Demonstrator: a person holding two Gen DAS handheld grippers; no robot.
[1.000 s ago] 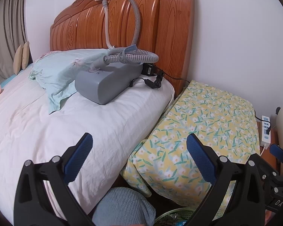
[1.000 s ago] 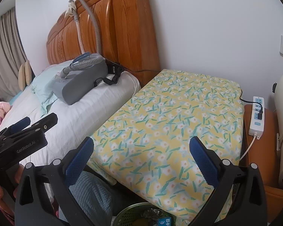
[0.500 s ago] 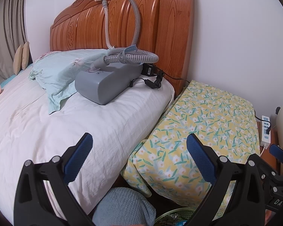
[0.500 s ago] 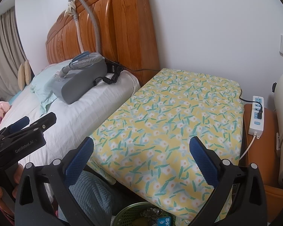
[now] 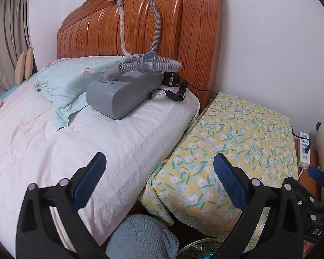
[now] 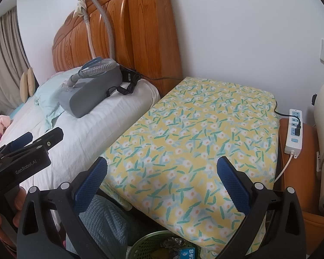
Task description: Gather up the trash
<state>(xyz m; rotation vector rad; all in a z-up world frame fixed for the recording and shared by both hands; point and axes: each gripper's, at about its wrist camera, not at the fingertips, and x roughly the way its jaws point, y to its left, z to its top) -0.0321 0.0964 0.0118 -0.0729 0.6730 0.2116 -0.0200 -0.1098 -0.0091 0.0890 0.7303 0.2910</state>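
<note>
A green mesh trash basket [image 6: 149,245] sits on the floor at the bottom of both wrist views, with wrappers and a small blue carton [image 6: 186,253] inside; its rim [image 5: 196,245] shows in the left wrist view. My left gripper [image 5: 159,168] is open and empty, held above the bed's edge. My right gripper [image 6: 162,170] is open and empty too, over the front of the yellow floral cloth [image 6: 200,129]. The left gripper's body [image 6: 26,157] appears at the left of the right wrist view, held by a hand [image 6: 18,202].
A grey machine [image 5: 121,95] with a ribbed hose [image 5: 153,64] rests on the white bed [image 5: 54,142] against a wooden headboard [image 5: 140,26]. A white power strip [image 6: 293,129] lies on an orange stand [image 6: 300,172]. A blue knitted knee [image 5: 140,237] is between bed and basket.
Both views have shifted only very slightly; the grippers stay open and nothing was picked up or let go.
</note>
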